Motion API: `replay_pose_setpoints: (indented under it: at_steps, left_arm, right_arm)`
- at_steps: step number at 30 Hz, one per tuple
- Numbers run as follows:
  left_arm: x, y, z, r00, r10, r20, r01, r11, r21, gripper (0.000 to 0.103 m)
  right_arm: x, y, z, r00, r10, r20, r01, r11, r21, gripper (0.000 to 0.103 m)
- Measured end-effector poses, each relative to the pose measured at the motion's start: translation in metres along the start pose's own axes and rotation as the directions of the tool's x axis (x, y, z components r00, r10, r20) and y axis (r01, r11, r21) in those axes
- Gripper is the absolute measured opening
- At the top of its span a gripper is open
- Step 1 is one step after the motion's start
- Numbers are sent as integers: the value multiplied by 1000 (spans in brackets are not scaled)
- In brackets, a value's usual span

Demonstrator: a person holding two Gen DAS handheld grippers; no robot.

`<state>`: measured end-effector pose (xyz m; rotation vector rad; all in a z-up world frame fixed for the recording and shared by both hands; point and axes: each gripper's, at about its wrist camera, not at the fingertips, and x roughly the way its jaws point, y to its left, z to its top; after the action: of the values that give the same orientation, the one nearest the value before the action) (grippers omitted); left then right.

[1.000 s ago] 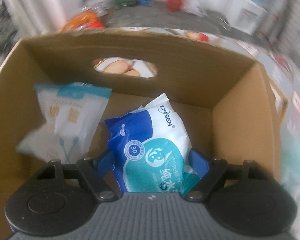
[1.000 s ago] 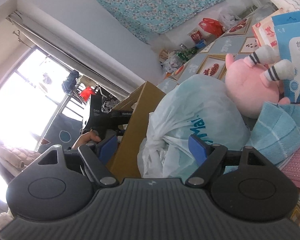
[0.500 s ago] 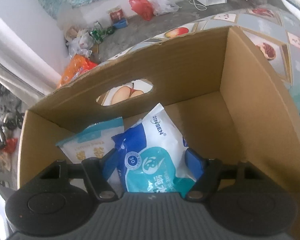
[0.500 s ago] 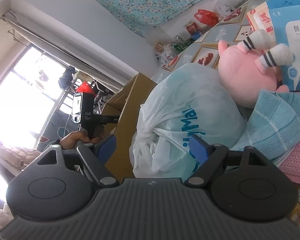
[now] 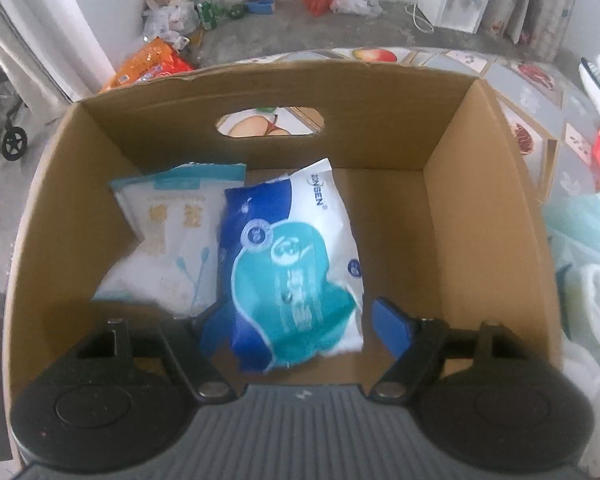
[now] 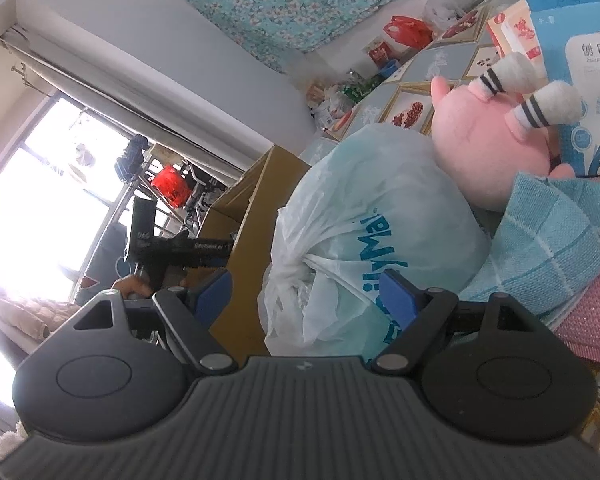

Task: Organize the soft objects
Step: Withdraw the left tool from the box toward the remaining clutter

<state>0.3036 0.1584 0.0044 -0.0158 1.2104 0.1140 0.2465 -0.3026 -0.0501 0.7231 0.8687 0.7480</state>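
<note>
In the left wrist view a blue and teal wet-wipes pack lies on the floor of an open cardboard box, beside a white cotton-swab bag. My left gripper is open above the box, its fingers either side of the wipes pack's near end without gripping it. In the right wrist view my right gripper is open around a tied pale-green plastic bag, not closed on it. A pink plush toy and a blue checked cloth lie behind the bag.
The box's side stands left of the plastic bag, with the other hand-held gripper beyond it. Blue and white cartons lie past the plush. A pink mat is at right. The plastic bag borders the box's right wall.
The left gripper has opened and released the wipes pack, which now lies flat in the box. The left view has pulled back and levelled. The right gripper has barely moved.
</note>
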Motion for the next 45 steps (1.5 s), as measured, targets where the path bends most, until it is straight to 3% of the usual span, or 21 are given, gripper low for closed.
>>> replay_pose_setpoints:
  at_steps: [3, 7, 9, 14, 17, 19, 25, 32, 38, 41, 45]
  left_arm:
    - [-26, -5, -15, 997, 6, 75, -5, 1000, -9, 77]
    - [-74, -21, -36, 978, -11, 210, 5, 1000, 27, 83]
    - [-101, -33, -48, 960, -43, 278, 28, 998, 59, 89]
    - [-154, -71, -72, 911, -122, 393, 63, 985, 159, 93]
    - [-173, -94, -84, 882, -180, 435, 95, 973, 211, 96]
    - [-179, -111, -89, 872, -217, 439, 115, 962, 247, 96]
    - [-177, -175, -98, 864, -299, 404, 147, 919, 366, 96]
    - [-155, -246, -95, 869, -325, 373, 123, 872, 474, 96]
    - [-123, -316, -79, 871, -345, 350, 91, 813, 575, 91]
    - [-103, -346, -68, 875, -352, 332, 84, 786, 613, 84]
    - [-72, -375, -46, 896, -346, 278, 113, 784, 610, 68]
  right_arm:
    - [-10, 5, 4, 1000, -2, 29, 2, 1000, -7, 81]
    - [-41, 16, 9, 990, -35, 135, 41, 998, -46, 83]
    - [-57, 19, 9, 980, -54, 190, 66, 996, -56, 84]
    - [-92, 18, 5, 957, -94, 276, 108, 993, -39, 85]
    - [-108, 13, 0, 947, -110, 303, 123, 992, -24, 85]
    - [-117, 13, -4, 940, -117, 320, 130, 991, -19, 85]
    - [-139, 6, -13, 927, -115, 358, 126, 992, -6, 85]
    - [-153, -15, -12, 903, -134, 409, 134, 991, 29, 85]
    - [-146, -46, 32, 871, -219, 440, 199, 976, 91, 85]
    - [-132, -70, 58, 879, -250, 405, 217, 968, 125, 84]
    - [-108, -105, 87, 909, -233, 346, 183, 968, 172, 74]
